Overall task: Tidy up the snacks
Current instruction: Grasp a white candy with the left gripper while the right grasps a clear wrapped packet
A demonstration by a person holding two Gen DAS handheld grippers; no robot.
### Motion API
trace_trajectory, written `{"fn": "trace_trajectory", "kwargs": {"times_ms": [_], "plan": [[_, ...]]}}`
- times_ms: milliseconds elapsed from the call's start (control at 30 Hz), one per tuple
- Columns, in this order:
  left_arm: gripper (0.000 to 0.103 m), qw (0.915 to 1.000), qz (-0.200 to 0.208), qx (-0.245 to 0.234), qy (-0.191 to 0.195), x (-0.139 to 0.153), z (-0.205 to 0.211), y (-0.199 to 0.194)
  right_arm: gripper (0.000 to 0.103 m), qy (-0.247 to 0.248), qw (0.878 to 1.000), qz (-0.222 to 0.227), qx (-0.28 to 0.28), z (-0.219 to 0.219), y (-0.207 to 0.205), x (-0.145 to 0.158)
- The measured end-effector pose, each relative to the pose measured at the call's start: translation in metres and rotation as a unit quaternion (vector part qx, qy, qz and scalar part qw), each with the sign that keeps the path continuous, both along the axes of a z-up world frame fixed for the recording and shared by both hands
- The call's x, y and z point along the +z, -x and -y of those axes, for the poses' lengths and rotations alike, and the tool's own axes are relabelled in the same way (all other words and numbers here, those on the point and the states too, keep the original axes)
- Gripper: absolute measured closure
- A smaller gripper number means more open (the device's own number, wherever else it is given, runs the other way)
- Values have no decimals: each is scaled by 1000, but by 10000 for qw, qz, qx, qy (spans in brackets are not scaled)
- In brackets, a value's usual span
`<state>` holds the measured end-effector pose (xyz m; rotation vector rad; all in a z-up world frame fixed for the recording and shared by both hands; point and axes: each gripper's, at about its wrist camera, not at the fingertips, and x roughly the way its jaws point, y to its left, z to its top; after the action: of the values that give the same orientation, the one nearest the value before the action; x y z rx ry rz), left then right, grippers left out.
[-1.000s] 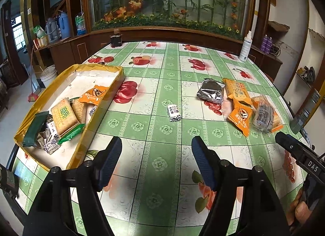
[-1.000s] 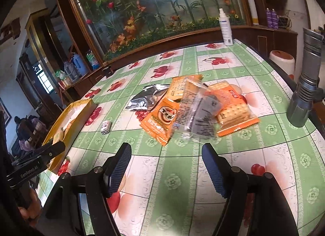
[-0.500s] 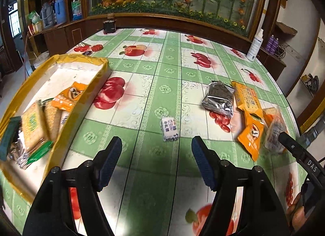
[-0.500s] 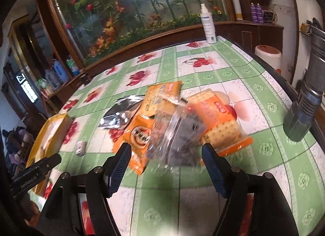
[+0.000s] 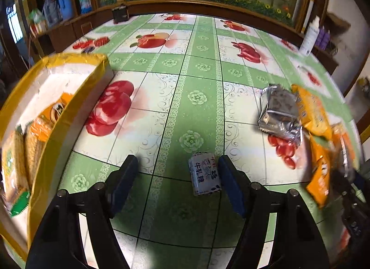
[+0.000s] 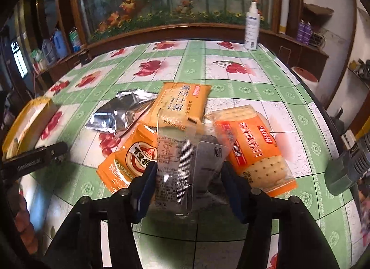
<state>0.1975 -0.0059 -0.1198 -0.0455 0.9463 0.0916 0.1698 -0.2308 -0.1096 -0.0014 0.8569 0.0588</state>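
Observation:
My left gripper (image 5: 178, 176) is open low over the table, and a small white nougat candy (image 5: 204, 173) lies between its fingers, close to the right finger (image 5: 231, 188). The yellow-rimmed snack tray (image 5: 60, 120) with biscuit packs is at the left. My right gripper (image 6: 188, 185) is open around a clear plastic snack pack (image 6: 185, 160) that lies on a pile of an orange pepper-salt pack (image 6: 129, 160), an orange cracker pack (image 6: 252, 146), a yellow biscuit pack (image 6: 180, 104) and a silver foil pack (image 6: 120, 112).
A white spray bottle (image 6: 251, 28) stands at the table's far edge. A grey cylinder (image 6: 349, 167) stands at the right edge. The tray also shows in the right wrist view (image 6: 25, 116), far left. A dark box (image 5: 120, 13) sits at the far edge.
Both grippers have moved forward and down. The left one now straddles the nougat candy; the right one now straddles the clear pack. Both stay open.

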Motion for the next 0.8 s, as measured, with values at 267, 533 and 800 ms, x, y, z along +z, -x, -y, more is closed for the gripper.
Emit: {"fn": "trace_trajectory", "kwargs": {"times_ms": [267,533,800], "plan": [[87,9991,51,-229,354,8,-13,19,55,-617,9979,59,198,10,18,7],[87,9991,415,-70,98,36,-22,67,55,-1411,9883,161,550,10,52,19],[86,9969,779,105,-80,63,-32,105,55,-1474,9835,307,1008,-26,79,37]]}}
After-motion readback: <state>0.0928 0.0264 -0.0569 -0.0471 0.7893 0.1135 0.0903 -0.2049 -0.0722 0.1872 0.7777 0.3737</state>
